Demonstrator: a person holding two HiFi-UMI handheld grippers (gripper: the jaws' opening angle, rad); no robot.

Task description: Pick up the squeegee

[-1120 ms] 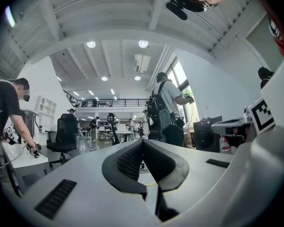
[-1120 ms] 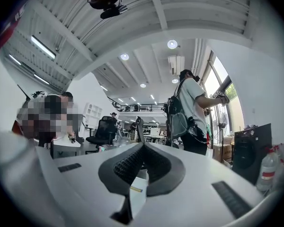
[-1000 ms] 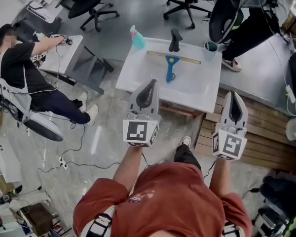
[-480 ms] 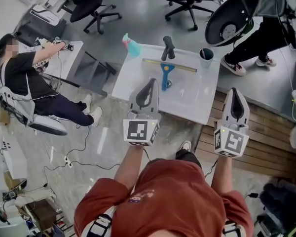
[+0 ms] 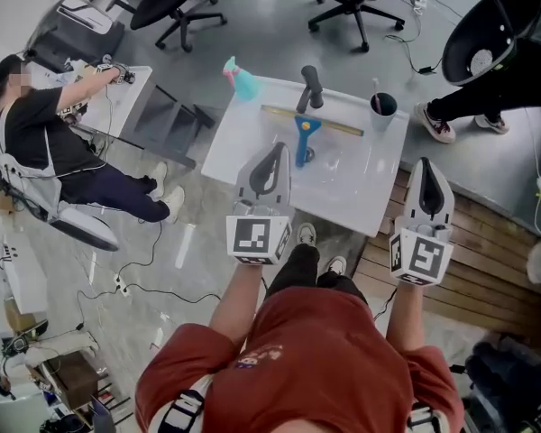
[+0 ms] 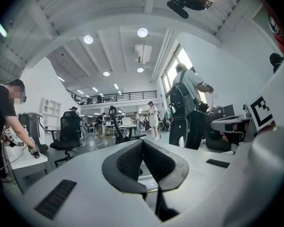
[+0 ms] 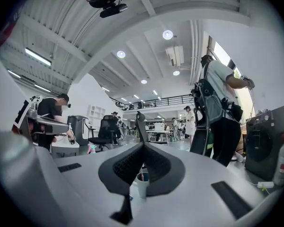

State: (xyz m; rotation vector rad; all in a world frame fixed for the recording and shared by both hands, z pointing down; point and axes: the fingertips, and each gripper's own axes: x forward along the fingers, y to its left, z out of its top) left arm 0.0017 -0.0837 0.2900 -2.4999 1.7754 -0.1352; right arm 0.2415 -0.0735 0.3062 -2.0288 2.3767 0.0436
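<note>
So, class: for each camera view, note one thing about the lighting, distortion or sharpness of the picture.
Head view: soft, even light, sharp throughout, with a pale sheen on the white sink top near the squeegee. Left gripper view: strong fisheye bend, black corners, the window washed out. Right gripper view: the same round bend, and a ceiling lamp that glares.
</note>
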